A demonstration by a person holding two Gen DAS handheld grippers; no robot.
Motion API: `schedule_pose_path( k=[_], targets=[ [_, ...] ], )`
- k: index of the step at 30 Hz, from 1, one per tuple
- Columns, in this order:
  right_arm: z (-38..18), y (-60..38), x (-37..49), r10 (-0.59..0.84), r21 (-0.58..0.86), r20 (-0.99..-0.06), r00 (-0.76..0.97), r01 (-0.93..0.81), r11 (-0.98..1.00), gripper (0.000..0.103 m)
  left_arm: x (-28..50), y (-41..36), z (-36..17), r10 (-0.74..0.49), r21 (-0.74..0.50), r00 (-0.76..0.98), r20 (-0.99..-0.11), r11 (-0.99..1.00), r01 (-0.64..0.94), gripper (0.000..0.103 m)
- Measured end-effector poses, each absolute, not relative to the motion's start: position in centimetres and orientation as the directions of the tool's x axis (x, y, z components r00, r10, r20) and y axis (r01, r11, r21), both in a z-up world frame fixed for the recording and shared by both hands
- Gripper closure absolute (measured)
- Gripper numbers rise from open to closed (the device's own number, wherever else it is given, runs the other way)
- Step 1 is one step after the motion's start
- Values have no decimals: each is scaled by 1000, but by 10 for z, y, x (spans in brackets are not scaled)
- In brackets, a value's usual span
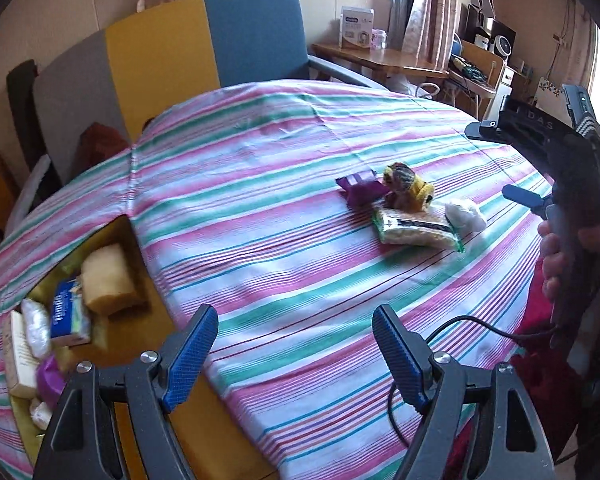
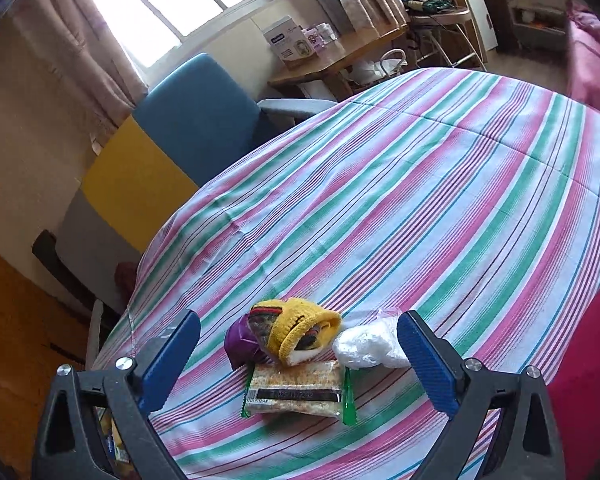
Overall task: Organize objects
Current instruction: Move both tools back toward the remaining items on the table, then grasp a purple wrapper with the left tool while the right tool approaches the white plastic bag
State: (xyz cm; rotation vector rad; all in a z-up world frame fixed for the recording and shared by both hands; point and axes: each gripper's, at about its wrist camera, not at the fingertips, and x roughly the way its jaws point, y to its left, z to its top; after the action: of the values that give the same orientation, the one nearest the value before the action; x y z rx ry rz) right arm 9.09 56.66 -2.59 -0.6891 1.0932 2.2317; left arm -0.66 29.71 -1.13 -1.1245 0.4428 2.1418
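A small pile lies on the striped cloth: a purple packet, a yellow knitted piece, a green-edged cracker packet and a white plastic wad. My left gripper is open and empty, low over the cloth and well short of the pile. My right gripper is open just above the pile, its blue fingers either side of the cracker packet, knitted piece, purple packet and plastic wad. Nothing is held.
An open yellow box at the left holds a sponge, a blue packet and several other items. A hand grips the right tool. A cable trails over the cloth. A blue chair and a wooden desk stand beyond.
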Motion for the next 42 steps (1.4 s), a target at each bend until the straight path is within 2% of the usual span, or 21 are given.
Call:
schedule_pose_path(
  k=[11, 29, 33, 35, 36, 37, 42],
  targets=[
    [-35, 567, 81, 149, 580, -657, -739, -622, -526, 3, -43, 348, -42, 451, -210, -193, -871, -698, -684, 22],
    [-41, 575, 88, 107, 660, -622, -776, -593, -462, 3, -124, 444, -55, 444, -240, -175, -879, -728, -642, 24],
    [-42, 580, 95, 124, 681, -609, -783, -597, -424, 3, -136, 464, -77, 418, -232, -153, -895, -731, -641, 40],
    [-43, 581, 95, 119, 689, -609, -784, -597, -411, 3, -139, 469, -88, 396, -223, -144, -907, -741, -633, 53],
    [-43, 581, 95, 119, 689, -610, -784, -599, -408, 3, -138, 471, -95, 368, -203, -140, -919, -747, -633, 63],
    [-43, 582, 96, 124, 689, -610, -783, -601, -406, 3, -137, 471, -98, 357, -187, -148, -922, -748, -637, 67],
    [-43, 589, 107, 174, 697, -603, -779, -620, -360, 3, -120, 457, -98, 361, -128, -194, -912, -701, -702, 69]
  ],
)
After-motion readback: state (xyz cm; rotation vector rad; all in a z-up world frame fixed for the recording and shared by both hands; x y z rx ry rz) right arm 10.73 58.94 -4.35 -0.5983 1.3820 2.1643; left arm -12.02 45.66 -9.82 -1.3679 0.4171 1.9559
